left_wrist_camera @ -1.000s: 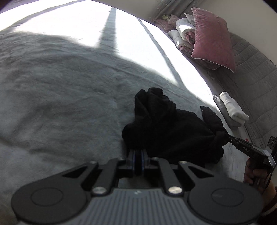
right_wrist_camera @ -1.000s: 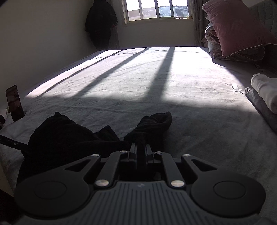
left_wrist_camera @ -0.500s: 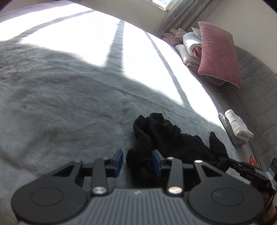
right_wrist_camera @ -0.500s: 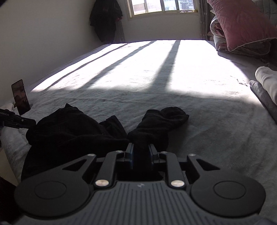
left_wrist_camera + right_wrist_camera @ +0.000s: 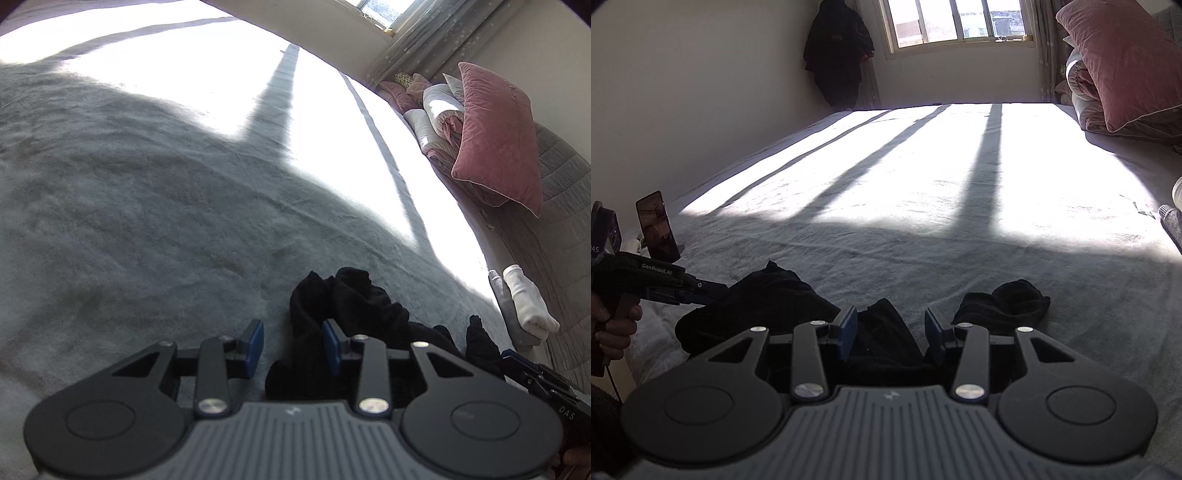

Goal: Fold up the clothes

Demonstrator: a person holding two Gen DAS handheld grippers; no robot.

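A black garment [image 5: 354, 310] lies crumpled on the grey bed [image 5: 147, 221], near its front edge. My left gripper [image 5: 293, 341] is open, its blue pads [image 5: 255, 339] apart, with a fold of the garment lying between them. In the right wrist view the garment [image 5: 764, 302] spreads left and a sleeve end [image 5: 1004, 299] lies to the right. My right gripper [image 5: 891, 334] is open above the garment's middle part. The left gripper's body [image 5: 657, 280] shows at the left edge there, touching the garment.
A pink pillow [image 5: 498, 133] and rolled bedding [image 5: 439, 110] sit at the head of the bed. Folded white [image 5: 528, 302] and grey clothes lie at the right edge. A phone [image 5: 657, 230] stands propped at the bed's left edge. A dark coat [image 5: 838, 55] hangs by the window.
Both grippers were shut on the black garment a second ago. The left opened first, then the right; both have let go and the garment now lies on the bed.
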